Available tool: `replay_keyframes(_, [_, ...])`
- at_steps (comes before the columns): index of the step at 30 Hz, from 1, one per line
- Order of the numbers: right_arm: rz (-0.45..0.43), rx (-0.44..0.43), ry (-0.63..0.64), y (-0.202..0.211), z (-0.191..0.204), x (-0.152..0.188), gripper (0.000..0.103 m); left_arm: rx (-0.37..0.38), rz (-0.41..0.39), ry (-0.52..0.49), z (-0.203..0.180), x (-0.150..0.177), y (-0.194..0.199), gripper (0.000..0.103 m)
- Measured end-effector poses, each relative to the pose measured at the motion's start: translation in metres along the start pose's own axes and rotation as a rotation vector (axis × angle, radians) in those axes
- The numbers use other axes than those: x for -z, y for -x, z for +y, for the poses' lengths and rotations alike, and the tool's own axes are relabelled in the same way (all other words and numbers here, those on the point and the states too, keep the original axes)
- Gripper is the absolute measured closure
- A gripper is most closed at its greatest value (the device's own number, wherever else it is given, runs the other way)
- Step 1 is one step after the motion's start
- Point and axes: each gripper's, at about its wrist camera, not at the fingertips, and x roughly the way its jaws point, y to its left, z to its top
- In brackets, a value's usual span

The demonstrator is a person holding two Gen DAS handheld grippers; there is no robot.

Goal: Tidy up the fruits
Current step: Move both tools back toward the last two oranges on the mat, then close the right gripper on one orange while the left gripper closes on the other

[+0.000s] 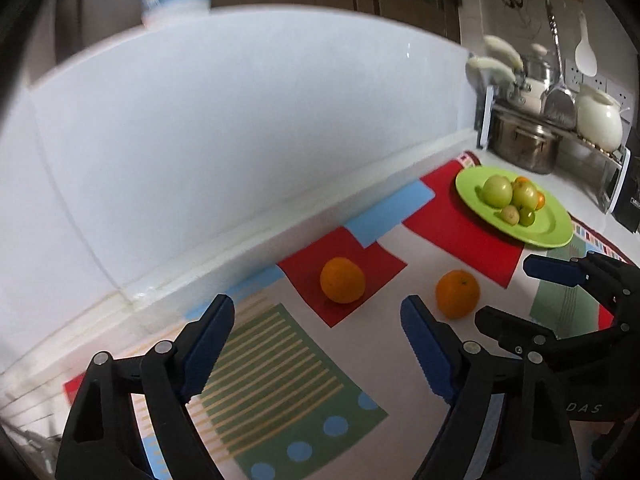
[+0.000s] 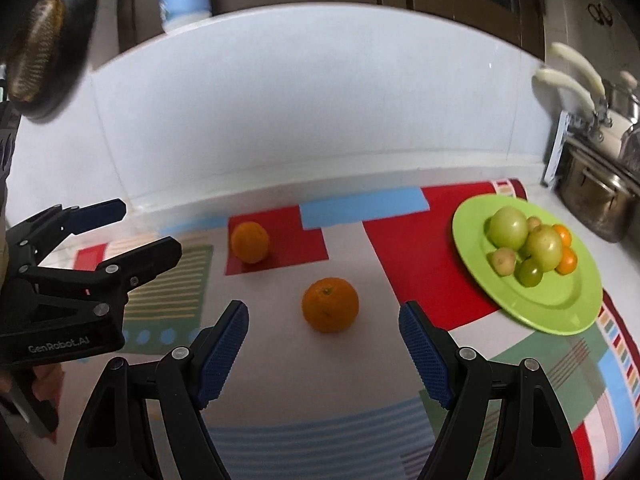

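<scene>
Left wrist view shows us our left tongs (image 1: 316,344) standing wide with nothing between the blue pads; one orange (image 1: 342,280) lies on a red patch of the patterned mat (image 1: 280,380) just ahead of the gap, slightly toward the right pad. A second orange (image 1: 457,294) sits on a pale patch beyond the right pad's tip, between our left tongs and our right tongs (image 1: 516,292), which reach in from the right edge.

From the right wrist view, our right tongs (image 2: 322,350) also gape wide and empty, and the second orange (image 2: 330,305) lies ahead of the gap, centred between the pads and touching neither. The first orange (image 2: 250,241) rests farther back to the left. A green plate (image 2: 560,304) with green and orange fruits sits at the right on the bench.
</scene>
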Motion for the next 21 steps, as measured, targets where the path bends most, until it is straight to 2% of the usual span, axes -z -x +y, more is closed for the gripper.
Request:
replay_keyframes(3, [0.034, -0.003, -0.037, -0.017, -0.005, -0.001, 0.026, 0.02, 0.039, 0.002, 0.001, -0.001, -0.022, 0.022])
replay_keyframes(12, [0.11, -0.001, -0.091, -0.05, -0.013, -0.003, 0.041, 0.036, 0.093, -0.024, -0.01, -0.012, -0.071, 0.031])
replay_keyframes(14, [0.122, -0.008, -0.097, -0.055, -0.015, -0.003, 0.045, 0.032, 0.11, -0.041, -0.014, -0.015, -0.079, 0.039])
replay_keyframes(17, [0.145, -0.039, -0.126, -0.061, -0.018, -0.005, 0.05, 0.039, 0.134, -0.057, -0.02, -0.016, -0.089, 0.043])
replay_keyframes(21, [0.152, -0.074, -0.144, -0.064, -0.019, -0.006, 0.059, 0.042, 0.16, -0.037, -0.021, -0.018, -0.098, 0.058])
